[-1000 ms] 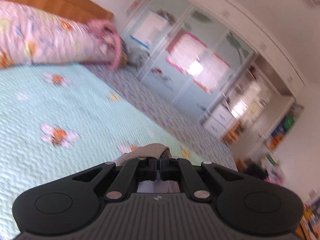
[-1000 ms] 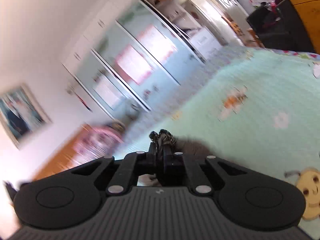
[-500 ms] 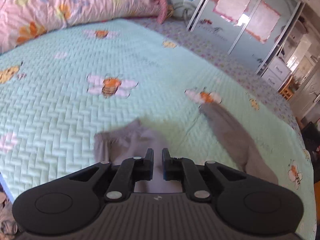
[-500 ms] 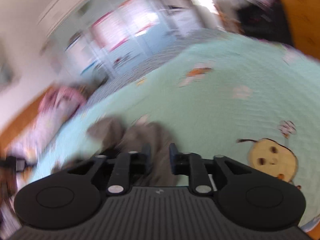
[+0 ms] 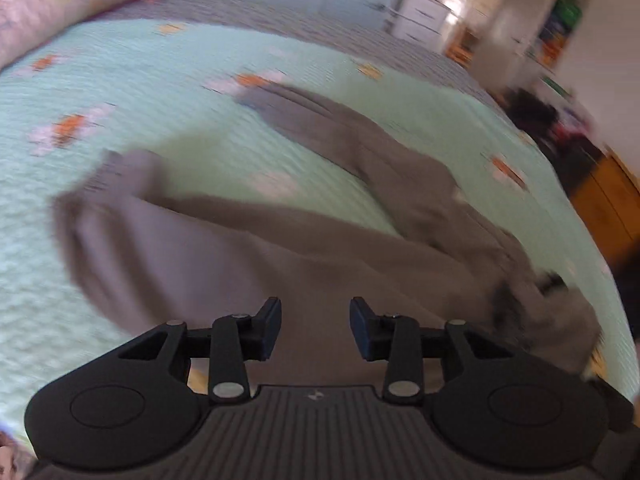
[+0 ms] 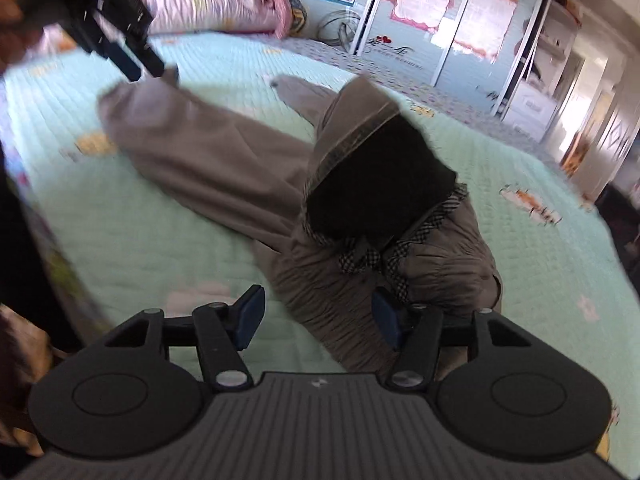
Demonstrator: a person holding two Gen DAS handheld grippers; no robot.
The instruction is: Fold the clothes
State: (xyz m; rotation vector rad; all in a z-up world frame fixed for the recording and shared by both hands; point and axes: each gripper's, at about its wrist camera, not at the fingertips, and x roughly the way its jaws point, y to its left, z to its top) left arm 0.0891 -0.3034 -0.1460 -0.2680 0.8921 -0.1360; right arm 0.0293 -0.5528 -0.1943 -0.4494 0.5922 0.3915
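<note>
Jaws, right: the right gripper [image 6: 318, 318] is seen at the bottom of the right wrist view with its jaws set apart, having just been opening; nothing is pinched, though gathered cloth lies between and just beyond the pads.
Jaws, left: the left gripper [image 5: 314, 328] is shown at the bottom of its own view with jaws likewise parted after just opening; grey cloth is spread beneath the gap, not clamped.
Garment: grey trousers [image 6: 224, 160] are laid on the mint quilted bedspread [image 6: 520, 248], waistband bunched at lower centre, one part stood up with its dark inside [image 6: 376, 184] exposed.
Long axis: the nearer leg is run from lower centre toward the upper left of the right wrist view; the second leg is angled to upper centre.
Nearer hand: the waistband is judged closest to the right jaws; the leg's far end is met by the left gripper in the upper left.
Coming move: flattening the raised part is probably called for first.
Background: a pink rolled quilt [image 6: 224, 4] and wardrobe doors [image 6: 440, 20] are seen behind.
</note>
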